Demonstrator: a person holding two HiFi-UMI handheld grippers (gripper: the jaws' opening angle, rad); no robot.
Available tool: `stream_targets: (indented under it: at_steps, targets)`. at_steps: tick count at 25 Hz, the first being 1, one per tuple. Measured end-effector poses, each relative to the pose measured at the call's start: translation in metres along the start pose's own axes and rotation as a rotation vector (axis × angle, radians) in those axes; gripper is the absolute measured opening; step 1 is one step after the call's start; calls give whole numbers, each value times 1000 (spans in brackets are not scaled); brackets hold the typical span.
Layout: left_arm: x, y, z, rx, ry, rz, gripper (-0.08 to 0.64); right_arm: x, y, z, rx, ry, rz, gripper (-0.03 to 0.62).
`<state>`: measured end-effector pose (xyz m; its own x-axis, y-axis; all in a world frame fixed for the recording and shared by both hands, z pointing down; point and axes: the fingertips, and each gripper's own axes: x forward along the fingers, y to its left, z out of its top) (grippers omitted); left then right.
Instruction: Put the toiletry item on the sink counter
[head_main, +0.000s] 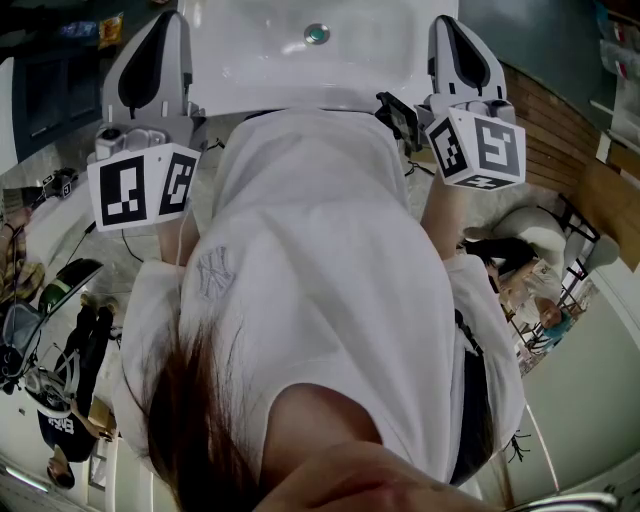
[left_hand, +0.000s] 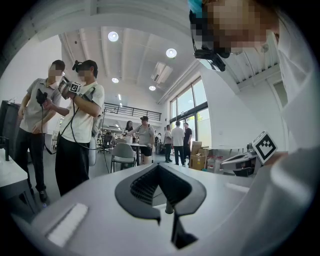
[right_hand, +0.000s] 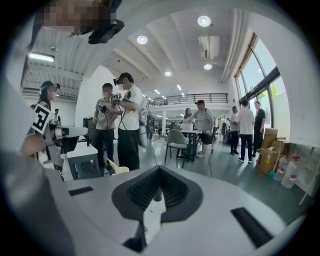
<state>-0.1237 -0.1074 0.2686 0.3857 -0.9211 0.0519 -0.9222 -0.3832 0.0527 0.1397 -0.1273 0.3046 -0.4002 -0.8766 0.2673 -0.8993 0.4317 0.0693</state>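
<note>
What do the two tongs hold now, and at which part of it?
Nothing is held. The left tongs and the right tongs each have their tips together, with no item between them.

Tall windows (right_hand: 260, 87), grey chair (right_hand: 176, 141) (round ceiling lights (right_hand: 203, 21)).
</note>
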Motion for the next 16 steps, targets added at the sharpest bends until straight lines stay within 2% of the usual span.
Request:
stream_targets:
  at_steps: [16]
  targets:
    - [4,6,2,-1,-7,6,9,7,1,3,-5,-2,0,9]
